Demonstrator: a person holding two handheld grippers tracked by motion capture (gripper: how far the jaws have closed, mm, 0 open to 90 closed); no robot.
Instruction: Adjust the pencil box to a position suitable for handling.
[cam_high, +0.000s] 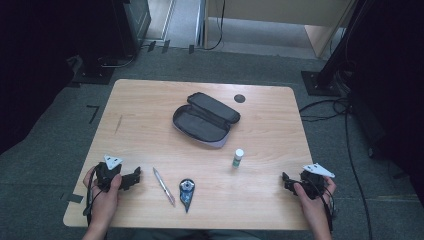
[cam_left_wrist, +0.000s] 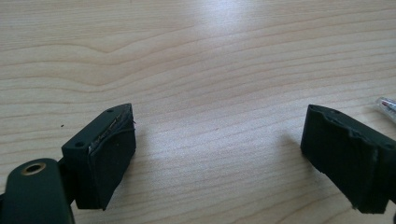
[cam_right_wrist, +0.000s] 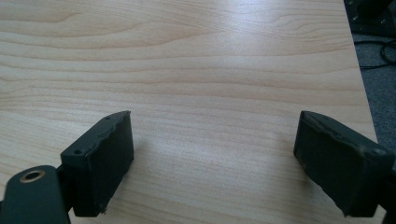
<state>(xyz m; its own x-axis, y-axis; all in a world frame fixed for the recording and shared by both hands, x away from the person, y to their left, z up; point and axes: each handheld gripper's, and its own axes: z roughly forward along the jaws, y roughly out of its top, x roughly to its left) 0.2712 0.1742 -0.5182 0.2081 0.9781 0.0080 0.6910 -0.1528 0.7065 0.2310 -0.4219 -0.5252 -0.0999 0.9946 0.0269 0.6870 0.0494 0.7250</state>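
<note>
Two grippers, left (cam_high: 134, 178) and right (cam_high: 286, 181), rest with jaws apart and empty at lower frame; the pen (cam_high: 164, 186) (lower centre, beside the left) could roll if nudged

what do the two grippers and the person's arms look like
Both the left gripper and the right gripper are black, each topped by a pale grey three-cornered plate and trailing a dark cable. Their fingers are blocky, with black pads frayed at the edges. The forearms are bare, no sleeves in view.
</note>
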